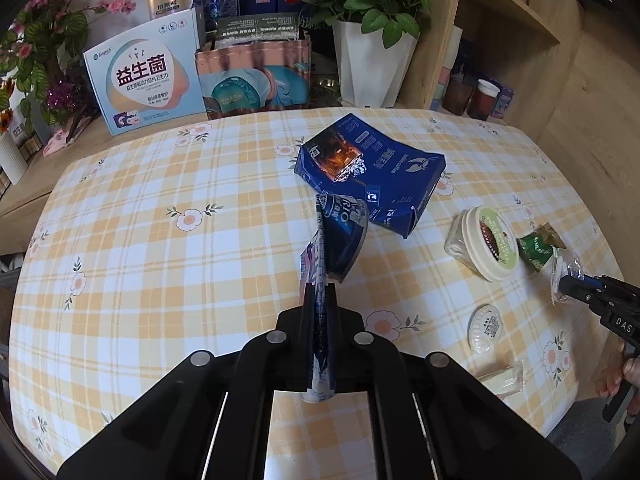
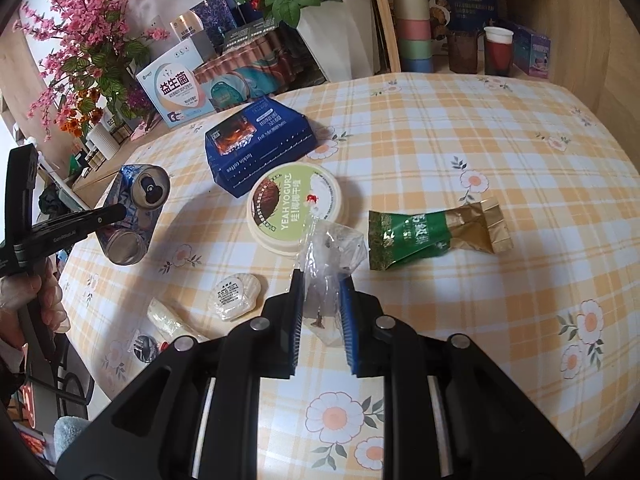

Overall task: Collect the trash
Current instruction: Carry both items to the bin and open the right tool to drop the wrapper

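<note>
My left gripper point(image 1: 320, 290) is shut on a crushed blue drink can point(image 1: 342, 232) and holds it just above the checked tablecloth point(image 1: 160, 240). The right wrist view shows that can point(image 2: 136, 208) at the left, flattened in the middle. My right gripper point(image 2: 322, 278) is shut on a crumpled clear plastic wrapper point(image 2: 334, 252), low over the cloth. Around it lie a blue coffee box point(image 2: 260, 140), a round yogurt tub point(image 2: 296, 204), a green and gold sachet point(image 2: 432, 232), a small white shell-shaped cup point(image 2: 236, 296) and a pale wrapped piece point(image 2: 168, 320).
Along the table's far edge stand printed boxes point(image 1: 148, 84), a white pot of red roses point(image 1: 372, 64) and pink flowers point(image 2: 80, 40). A wooden shelf point(image 2: 460, 20) at the back right holds stacked cups and jars. A person's hand point(image 2: 36, 300) grips the left tool.
</note>
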Available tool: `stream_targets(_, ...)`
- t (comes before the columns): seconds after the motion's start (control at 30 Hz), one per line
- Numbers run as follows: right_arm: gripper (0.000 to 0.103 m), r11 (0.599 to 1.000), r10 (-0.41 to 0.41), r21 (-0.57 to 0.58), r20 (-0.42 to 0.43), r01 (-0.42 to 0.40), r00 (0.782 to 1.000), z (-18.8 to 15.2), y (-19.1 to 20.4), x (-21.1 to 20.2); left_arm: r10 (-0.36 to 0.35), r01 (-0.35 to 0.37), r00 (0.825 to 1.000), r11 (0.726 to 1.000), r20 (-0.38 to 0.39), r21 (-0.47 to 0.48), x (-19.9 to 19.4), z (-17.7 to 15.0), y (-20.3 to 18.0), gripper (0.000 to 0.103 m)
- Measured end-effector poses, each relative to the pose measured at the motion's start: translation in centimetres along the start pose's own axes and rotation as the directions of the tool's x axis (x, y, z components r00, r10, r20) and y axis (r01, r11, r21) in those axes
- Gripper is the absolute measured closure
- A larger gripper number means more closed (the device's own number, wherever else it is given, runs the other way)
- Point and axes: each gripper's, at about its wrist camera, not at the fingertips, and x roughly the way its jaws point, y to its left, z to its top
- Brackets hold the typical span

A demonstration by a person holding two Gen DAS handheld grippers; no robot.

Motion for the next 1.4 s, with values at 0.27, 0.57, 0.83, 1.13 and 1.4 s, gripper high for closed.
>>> stream_targets(0.27,0.082,1.0,0.006,-0.031,0.032,-0.005,0.999,-0.2,1.6,-2.9,-0.044,0.046,0.997,0.998,0.064,-0.032,-5.1,-0.8,-0.4,0.098)
stream_targets(0.57,0.082,0.998,0.031,-0.051,0.058,-0.028,0.998,-2.0,4.1,-6.7,-0.112,0.119,0.981,0.992,0.155,-0.038,-12.6,-3.8,-2.7,0.098)
stream_targets(0.83,0.082,0.996,0.057,-0.074,0.069,-0.051,0.996,-5.3,6.7,-10.6,-0.151,0.17,0.958,0.984,0.243,-0.061,-19.3,-8.2,-4.9,0.098)
stream_targets(1.13,0.082,0.993,0.079,-0.088,0.047,-0.075,0.996,-9.8,8.2,-13.1,-0.159,0.188,0.945,0.979,0.288,-0.076,-24.5,-14.0,-7.0,0.098)
stream_targets(1.4,0.082,0.987,0.088,-0.133,-0.004,-0.088,0.996,-14.5,9.9,-14.0,-0.163,0.206,0.938,0.972,0.305,-0.115,-26.9,-18.0,-7.5,0.098)
